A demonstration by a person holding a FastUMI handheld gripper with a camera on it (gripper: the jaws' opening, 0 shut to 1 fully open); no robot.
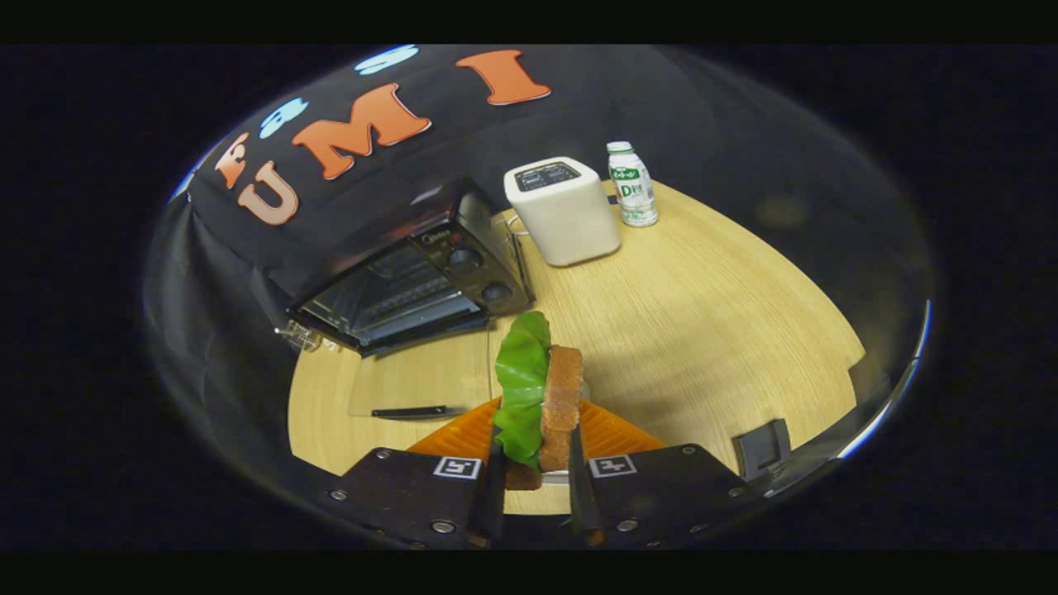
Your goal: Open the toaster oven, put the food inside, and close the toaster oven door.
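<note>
**With sandwich pinched upright, oven door down**

While clamped between the two fingers, sandwich (541, 397) held on edge: brown bread slice on the right side, green lettuce leaf on the left, a second bit of bread showing low down by the left finger. Fingers (536, 487) closed to a narrow gap, both pressing on the sandwich from either side. Held above an orange ridged plate (607, 434), lying on the pale wooden worktop (702, 330) just under the fingers; whether sandwich and plate touch cannot be told.

Beyond the sandwich and to the left, black toaster oven (413, 285) standing at the worktop's far edge against the dark cloth wall. Glass door (409, 388) swung fully down and lying flat toward the fingers, dark handle (409, 411) along its near edge. Wire rack visible inside the open cavity, two round knobs (479, 274) on the oven's right panel.

Further back, to the right of the oven, white pop-up toaster (564, 211); just beside that, a small white bottle (632, 183) with green print and a white cap, standing upright. Small dark square object (762, 446) lying near the worktop's right edge, well apart from the rest
</note>
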